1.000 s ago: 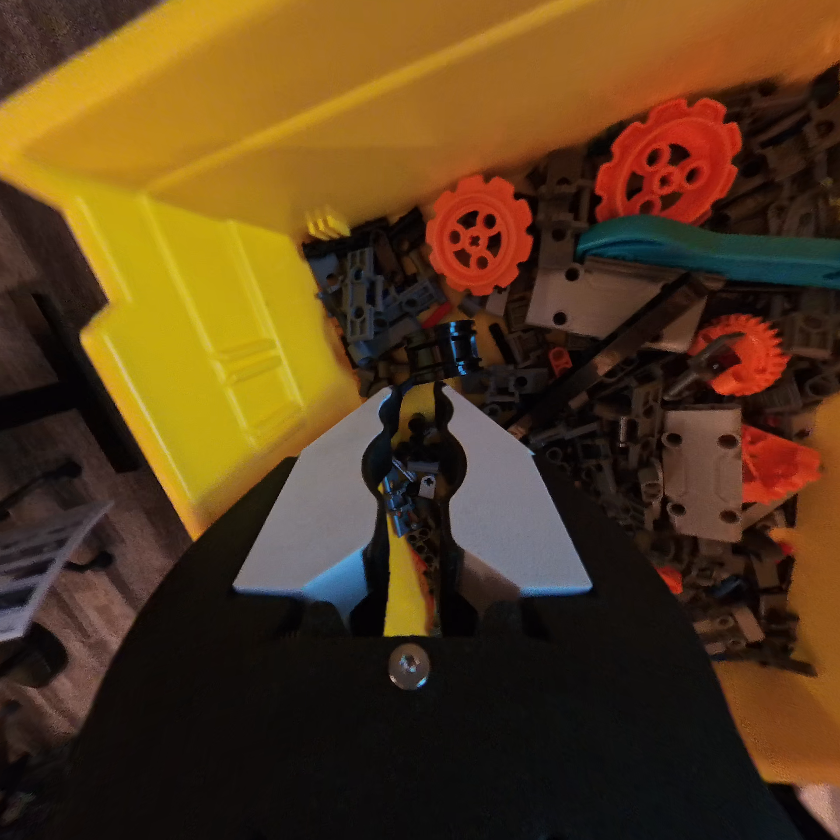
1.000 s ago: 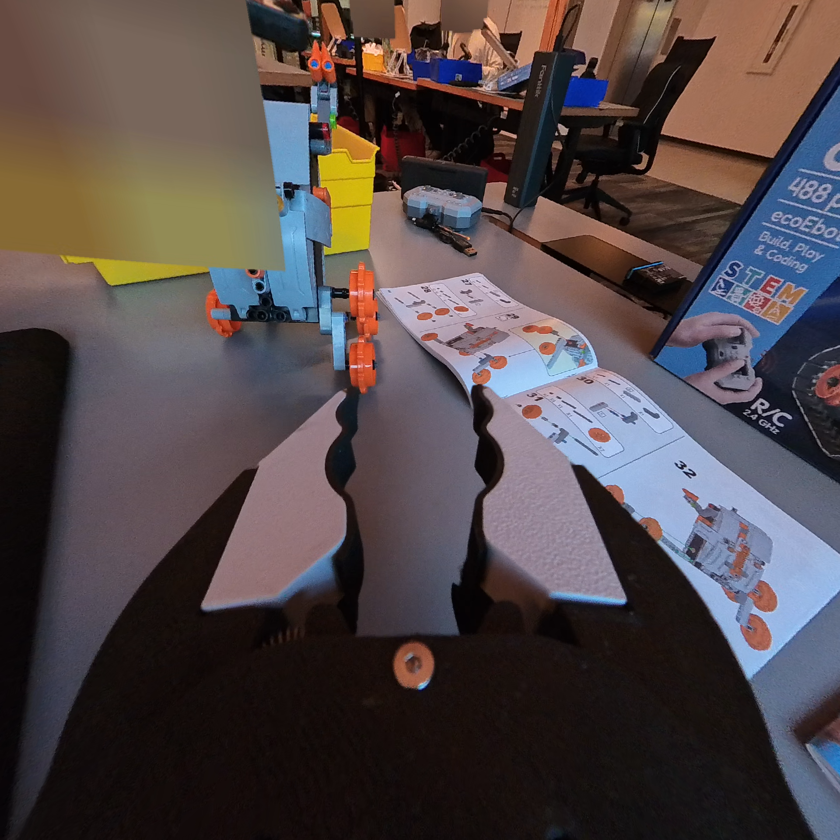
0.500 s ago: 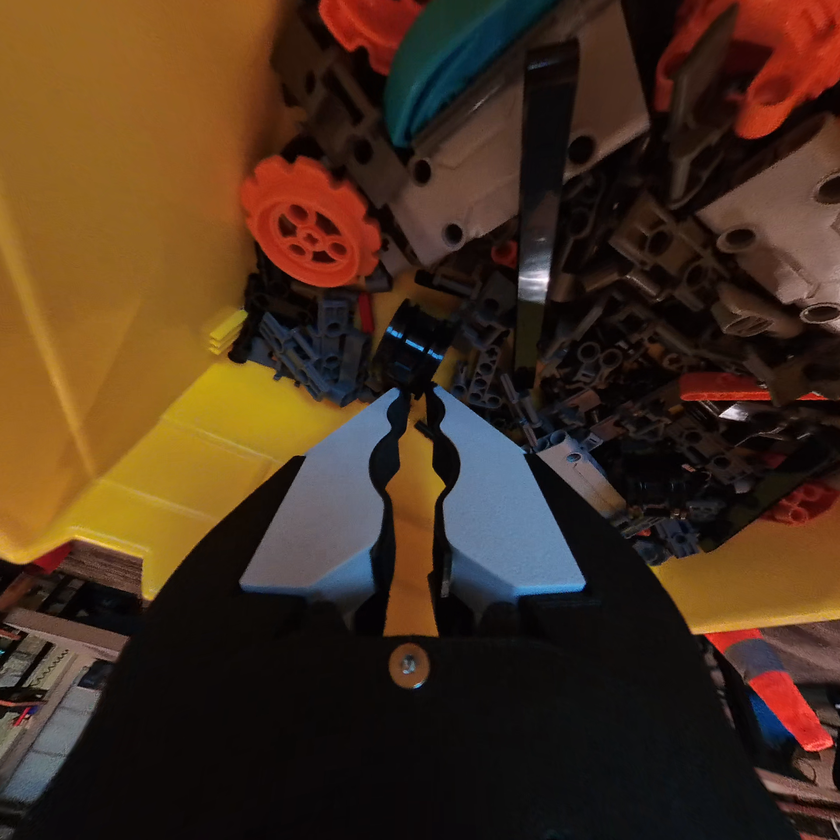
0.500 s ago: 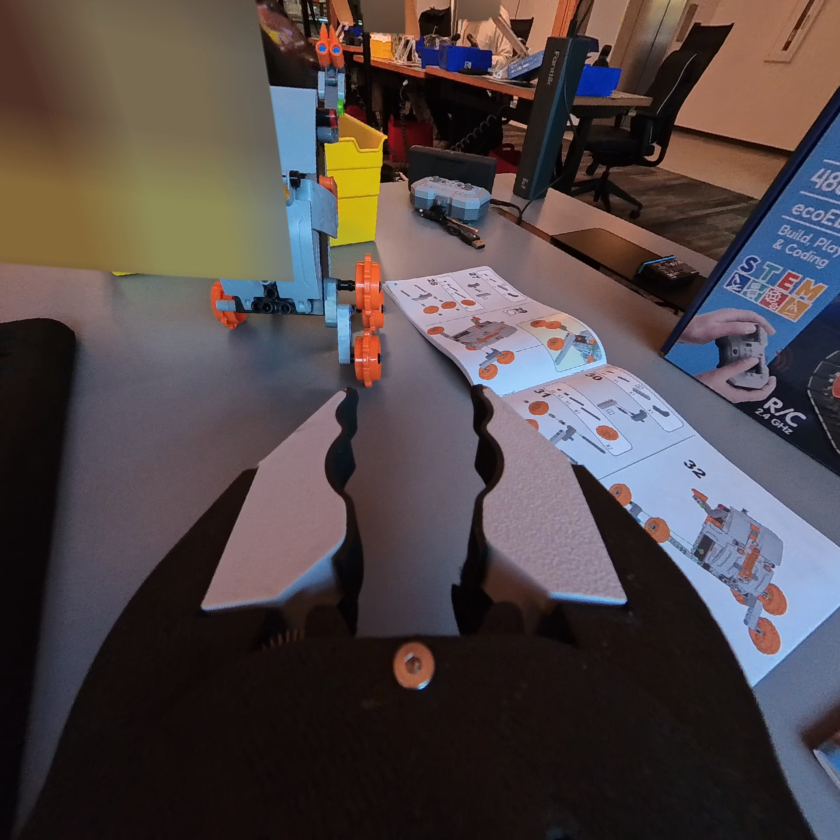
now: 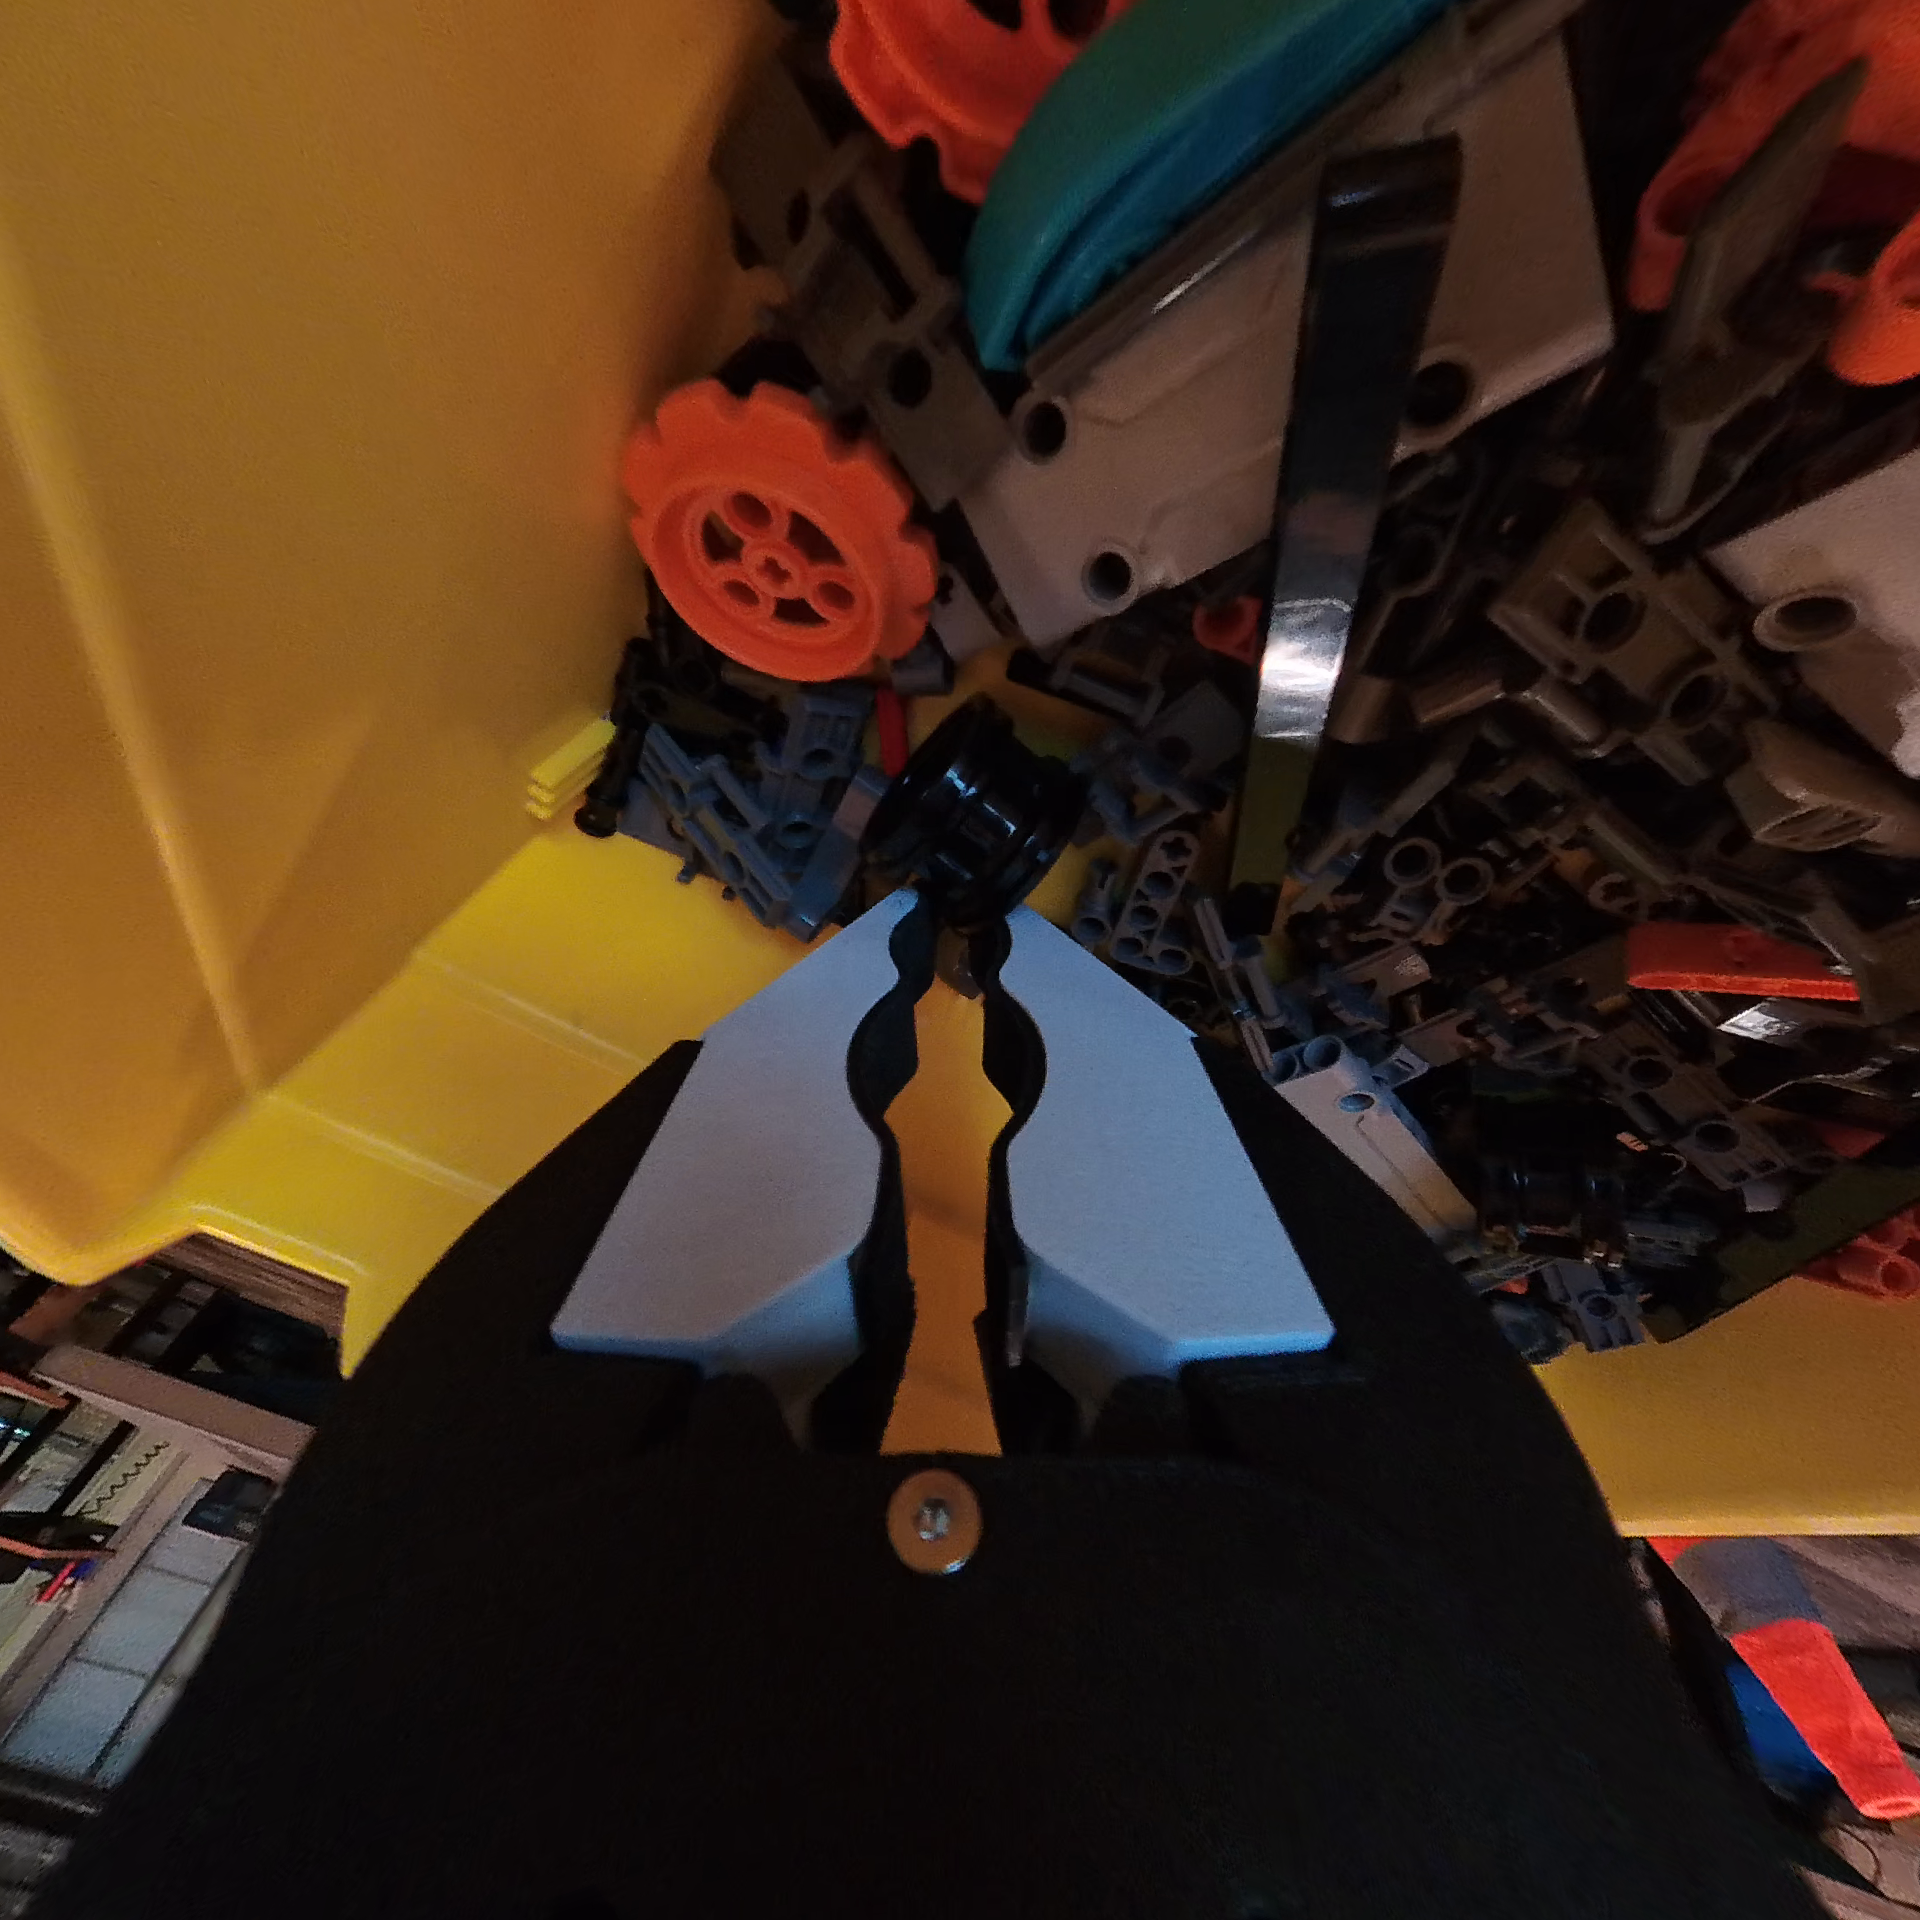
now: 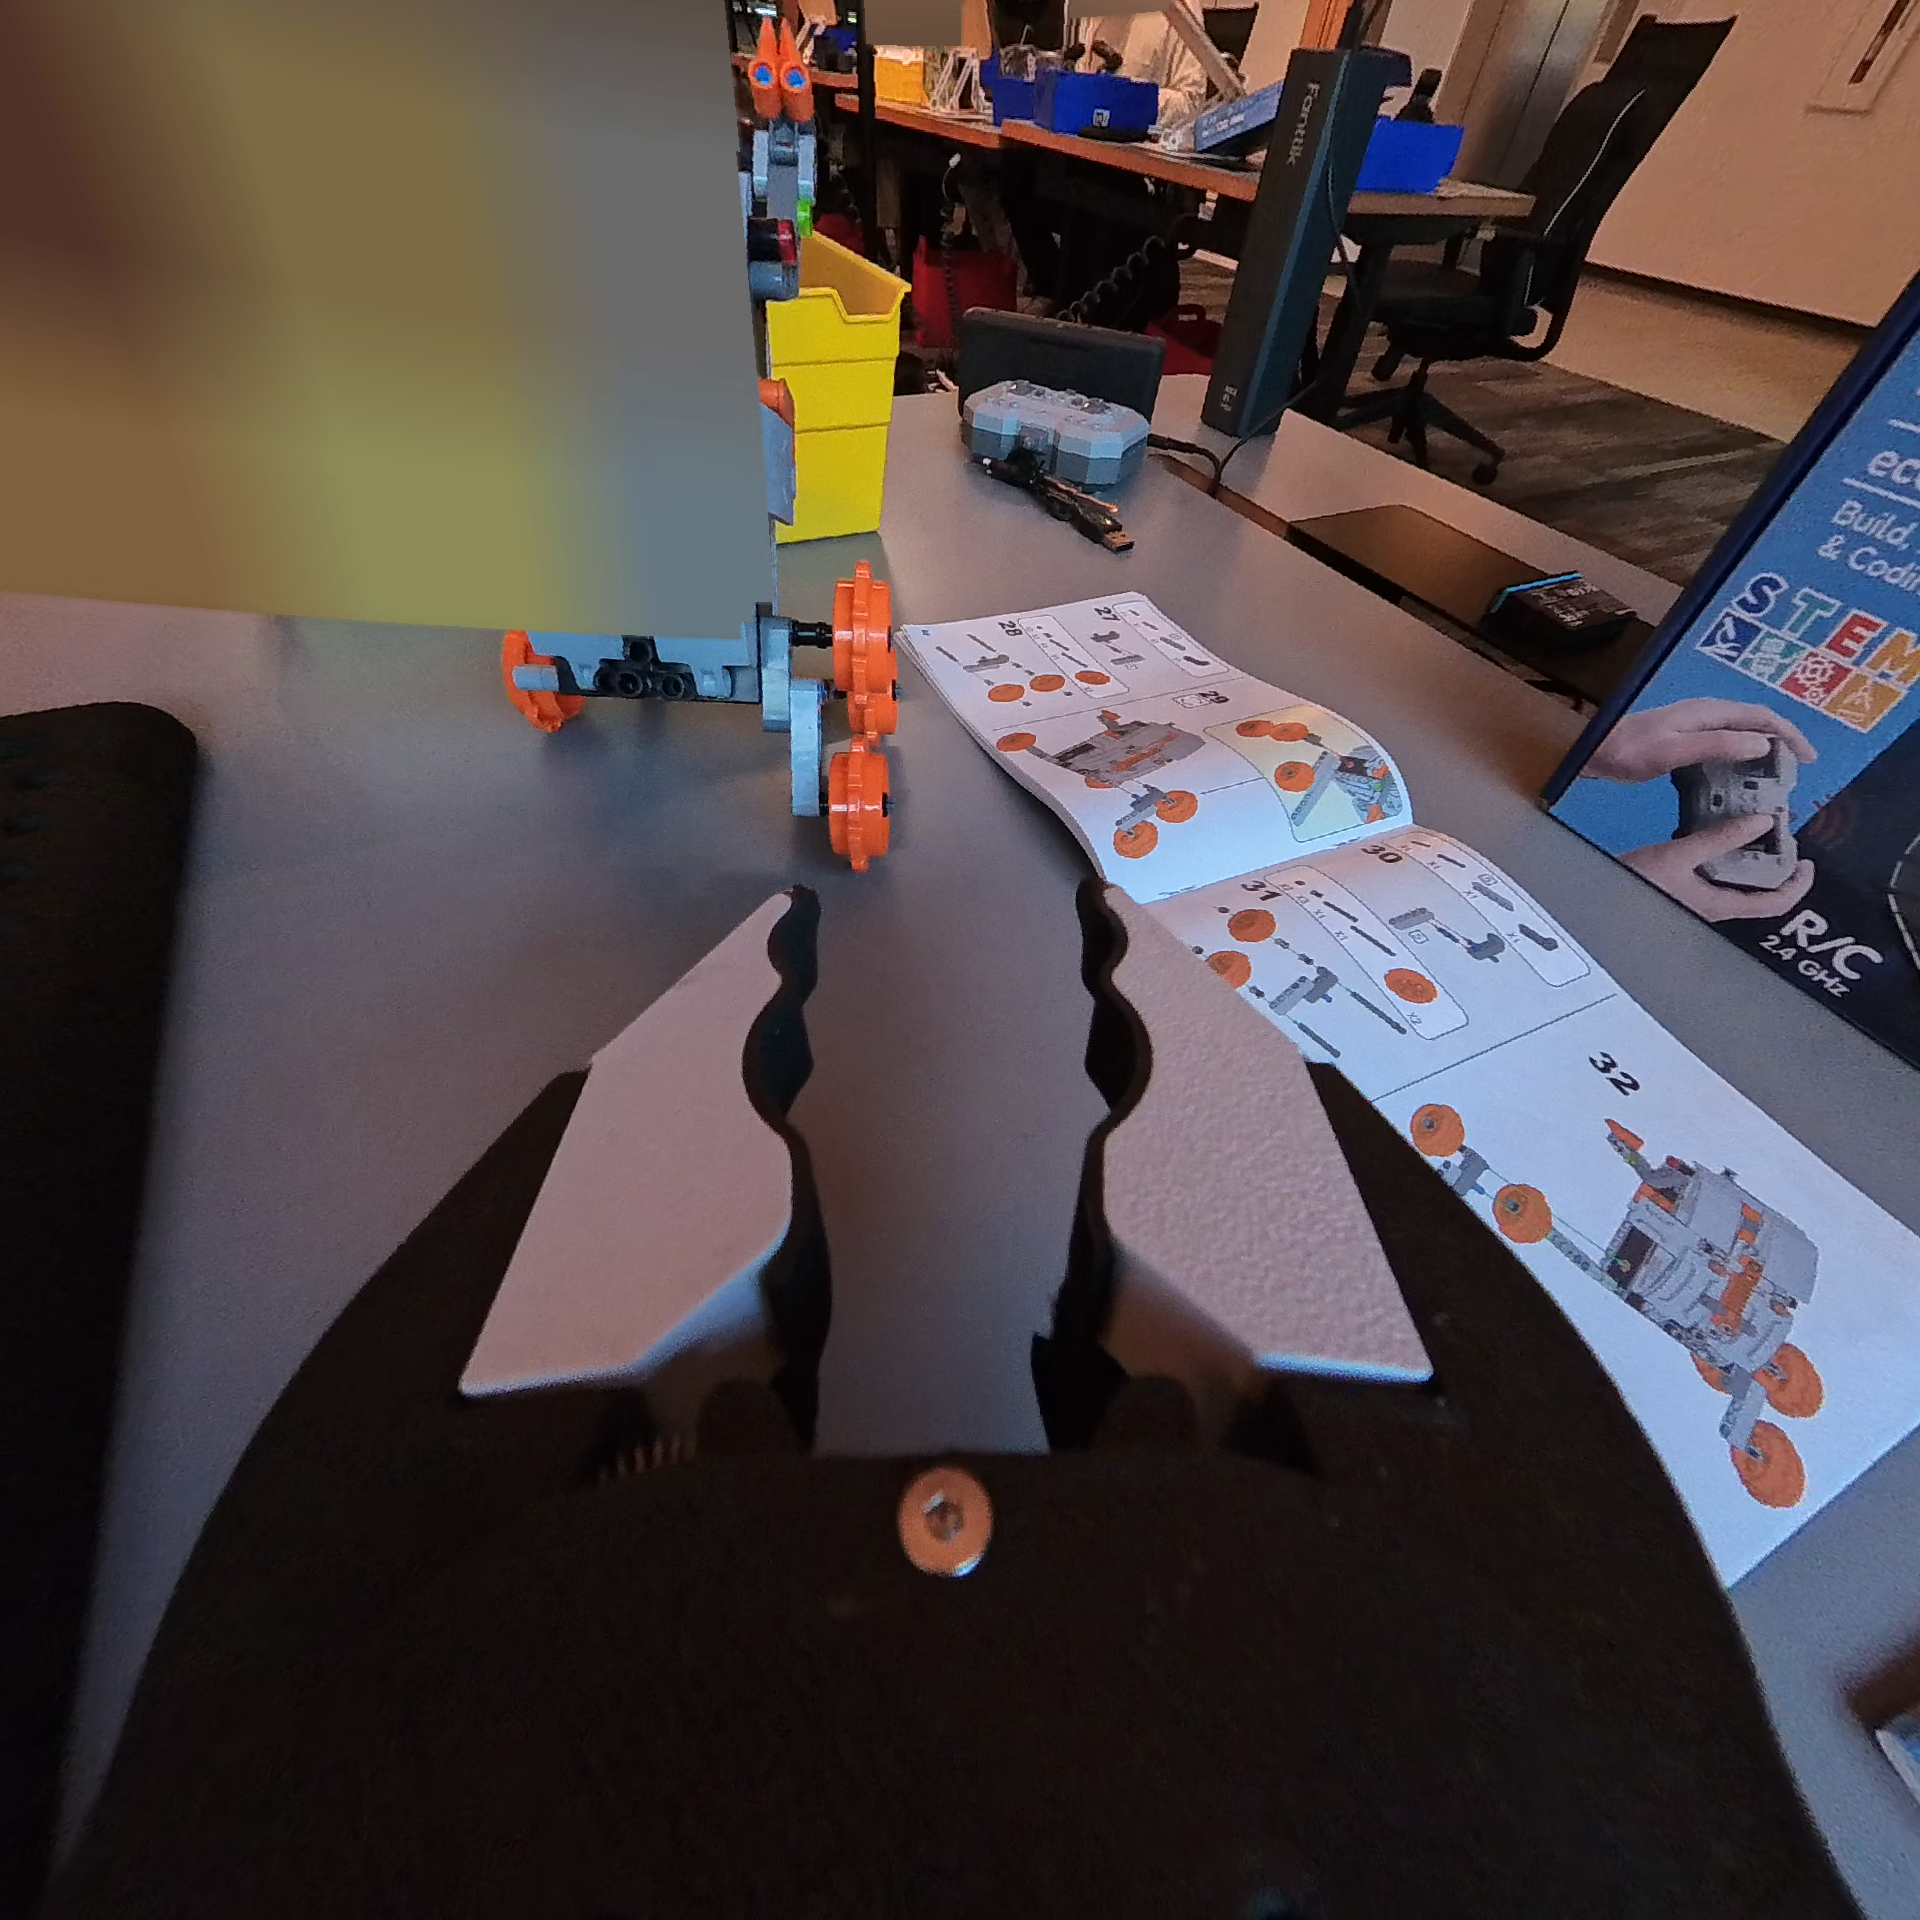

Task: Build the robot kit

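My left gripper (image 5: 956, 920) is inside a yellow bin (image 5: 312, 520), above its pile of building-set parts. Its jaws are nearly closed, and the tips pinch the rim of a small black wheel hub (image 5: 982, 805). An orange cogged wheel (image 5: 774, 530) lies just beyond, against the bin wall. My right gripper (image 6: 945, 899) is open and empty, low over a grey table (image 6: 416, 935). A partly built grey model with orange wheels (image 6: 860, 665) stands just ahead of its fingertips. A blurred patch hides the model's upper part.
The bin also holds grey panels (image 5: 1195, 436), a teal curved piece (image 5: 1143, 156), a long black strip (image 5: 1340, 416) and several small dark connectors. An open instruction booklet (image 6: 1299, 831), a blue box (image 6: 1787, 727), a grey controller (image 6: 1055, 421), another yellow bin (image 6: 831, 416) and a black pad (image 6: 83, 1039) are on the table. My hands' fingertips stand some 50 cm from each other.
The left gripper has swung round and come closer to the pile, with the black hub at its tips throughout. The right gripper stays open and has shifted only slightly.
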Tool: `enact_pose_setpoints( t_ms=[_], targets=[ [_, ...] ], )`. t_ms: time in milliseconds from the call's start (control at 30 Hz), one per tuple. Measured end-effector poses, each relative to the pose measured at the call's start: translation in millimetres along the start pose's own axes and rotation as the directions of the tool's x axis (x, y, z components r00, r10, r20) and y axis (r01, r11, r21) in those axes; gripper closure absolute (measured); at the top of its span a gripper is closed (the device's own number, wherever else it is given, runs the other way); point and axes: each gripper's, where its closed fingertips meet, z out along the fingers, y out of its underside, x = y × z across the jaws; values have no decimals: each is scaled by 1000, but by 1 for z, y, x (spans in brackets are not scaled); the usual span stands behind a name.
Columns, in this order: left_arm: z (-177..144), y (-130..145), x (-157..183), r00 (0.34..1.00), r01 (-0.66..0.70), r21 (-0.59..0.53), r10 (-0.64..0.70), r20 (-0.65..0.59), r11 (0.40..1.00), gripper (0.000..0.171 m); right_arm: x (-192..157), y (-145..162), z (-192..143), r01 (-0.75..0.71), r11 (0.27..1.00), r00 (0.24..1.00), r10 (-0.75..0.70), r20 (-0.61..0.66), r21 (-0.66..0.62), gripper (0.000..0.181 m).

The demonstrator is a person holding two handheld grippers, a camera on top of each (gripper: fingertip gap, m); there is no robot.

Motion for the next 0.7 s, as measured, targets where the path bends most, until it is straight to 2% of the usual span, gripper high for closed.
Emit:
enact_pose_setpoints(
  t_ms=[200,433,700],
  targets=[
    [0,1,1,999,11,-12,-11,40,1000,169,2,-1,0,-7,1000,1000,7,0,1,130],
    [0,2,4,993,106,-50,-108,-52,993,169,0,-1,-2,-23,1000,1000,23,15,-2,130],
    [0,3,4,993,90,-89,-96,-63,992,169,-4,-5,-5,-31,999,999,30,35,10,130]
  ],
)
